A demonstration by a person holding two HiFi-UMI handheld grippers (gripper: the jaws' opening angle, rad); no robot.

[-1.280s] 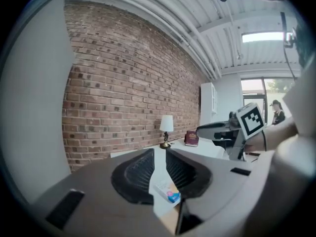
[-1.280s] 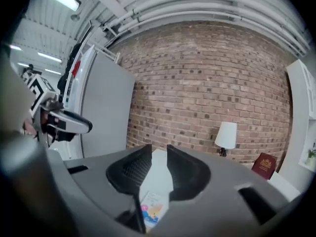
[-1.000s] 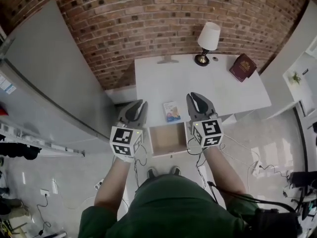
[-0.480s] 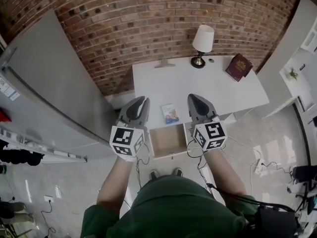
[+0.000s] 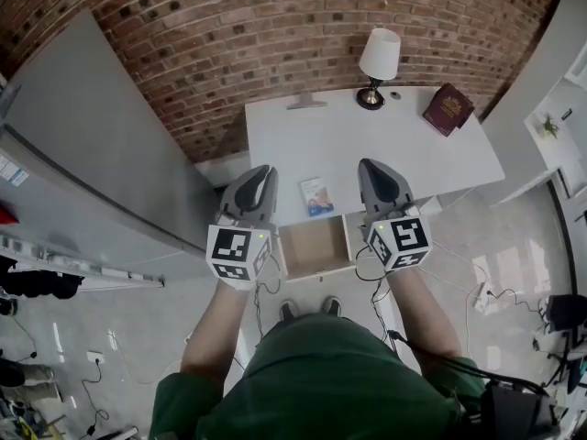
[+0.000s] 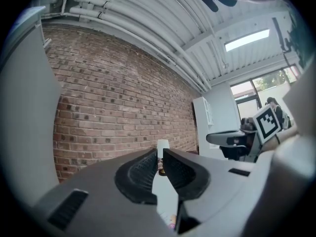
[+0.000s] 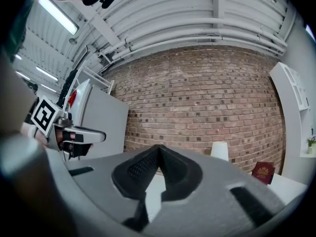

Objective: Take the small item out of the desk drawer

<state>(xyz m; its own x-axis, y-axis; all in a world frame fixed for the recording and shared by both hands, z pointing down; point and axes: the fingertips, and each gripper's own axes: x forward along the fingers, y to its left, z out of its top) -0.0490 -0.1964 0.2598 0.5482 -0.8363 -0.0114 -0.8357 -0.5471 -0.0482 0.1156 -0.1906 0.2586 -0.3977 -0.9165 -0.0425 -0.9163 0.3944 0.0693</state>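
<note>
On the white desk (image 5: 367,145), close to its front edge, lies a small card-like item (image 5: 315,196) printed in blue and orange. Just below it the desk drawer (image 5: 316,247) stands pulled out, and its brown floor shows nothing in it. My left gripper (image 5: 261,178) hovers to the left of the item, with a narrow gap between its jaws and nothing in them. To the item's right, my right gripper (image 5: 372,172) is shut and empty. Both point level at the brick wall, and neither touches the item or the drawer.
A lamp (image 5: 380,62) and a dark red book (image 5: 448,109) stand at the back of the desk. A tall grey cabinet (image 5: 101,145) is on the left and white shelving (image 5: 550,126) on the right. Cables (image 5: 477,291) lie on the floor.
Both grippers have risen a little in front of the desk. The item still lies on the desk and the drawer stays open.
</note>
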